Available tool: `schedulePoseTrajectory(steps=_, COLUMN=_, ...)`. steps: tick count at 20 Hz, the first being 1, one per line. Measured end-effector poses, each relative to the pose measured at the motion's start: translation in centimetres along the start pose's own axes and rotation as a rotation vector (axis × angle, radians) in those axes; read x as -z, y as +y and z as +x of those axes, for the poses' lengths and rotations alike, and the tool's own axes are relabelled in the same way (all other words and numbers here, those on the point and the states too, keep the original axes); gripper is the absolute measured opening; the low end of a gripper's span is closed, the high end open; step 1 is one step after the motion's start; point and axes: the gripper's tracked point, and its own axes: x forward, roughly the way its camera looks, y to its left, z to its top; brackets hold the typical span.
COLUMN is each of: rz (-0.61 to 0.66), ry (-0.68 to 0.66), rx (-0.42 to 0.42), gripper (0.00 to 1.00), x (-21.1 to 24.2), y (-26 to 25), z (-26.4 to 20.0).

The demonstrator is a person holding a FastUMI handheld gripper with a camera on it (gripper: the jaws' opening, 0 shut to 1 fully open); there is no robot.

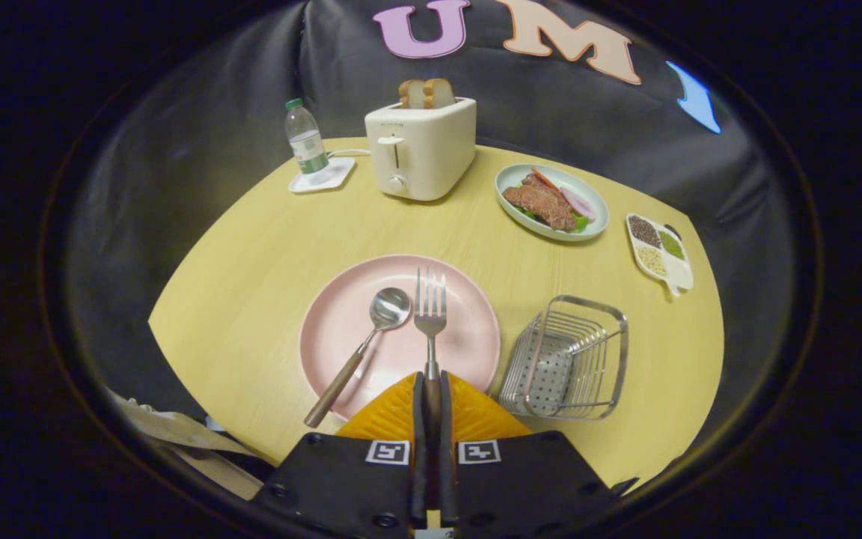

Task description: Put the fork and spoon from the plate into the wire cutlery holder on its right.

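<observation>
A pink plate [341, 329] lies on the yellow table just ahead of my fingers. My gripper [432, 385] is shut on the wooden handle of the fork [430, 311], whose tines point away over the plate. The spoon [371, 337] rests on the plate left of the fork, its bowl toward the middle and its brown handle slanting off the plate's near left rim. The wire cutlery holder [569, 359] stands to the right of the plate, tipped on its side, with nothing in it.
Beyond the plate stand a white toaster [421, 146] with bread in it and a water bottle [305, 142] on a white coaster. A plate of food [551, 201] and a small divided dish [659, 251] lie at the far right.
</observation>
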Motion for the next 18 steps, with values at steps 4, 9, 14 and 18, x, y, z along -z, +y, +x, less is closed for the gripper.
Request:
schedulePoseTrajectory(steps=4, rz=-0.033, ry=0.036, rx=-0.024, gripper=0.10, x=-0.3, y=-2.9, z=-2.3)
schedulePoseTrajectory(steps=9, rz=-0.086, ry=0.078, rx=-0.032, gripper=0.10, x=-0.2, y=-6.7, z=-3.9)
schedulePoseTrajectory(steps=14, rz=-0.098, ry=0.135, rx=-0.052, gripper=0.10, x=0.8, y=-9.5, z=-4.5)
schedulePoseTrajectory(steps=18, rz=-0.081, ry=0.208, rx=-0.067, gripper=0.10, x=2.0, y=-11.3, z=-4.8)
